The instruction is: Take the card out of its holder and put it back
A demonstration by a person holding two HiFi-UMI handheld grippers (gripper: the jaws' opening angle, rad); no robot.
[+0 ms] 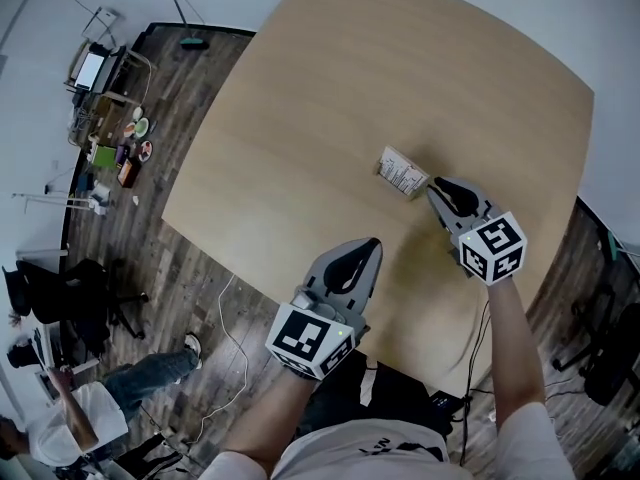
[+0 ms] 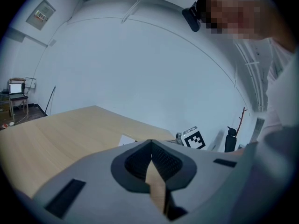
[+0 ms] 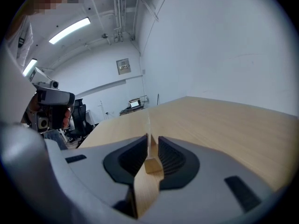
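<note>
The white printed card (image 1: 404,172) stands in its small wooden holder on the round wooden table (image 1: 330,98). My right gripper (image 1: 436,188) touches the card's near right end. In the right gripper view the card (image 3: 149,125) shows edge-on between the jaws, which are closed against the holder block (image 3: 153,165), so my right gripper (image 3: 150,141) is shut on the holder's end. My left gripper (image 1: 374,244) hovers nearer to me, apart from the card, shut and holding nothing. In the left gripper view my left gripper (image 2: 151,146) points past the card (image 2: 126,139).
The table's curved near edge (image 1: 230,268) runs just under my left gripper. On the floor at left are a cluttered shelf (image 1: 110,118), office chairs (image 1: 70,298), a white cable (image 1: 235,338) and a person (image 1: 90,418). A black bag (image 1: 615,353) sits at right.
</note>
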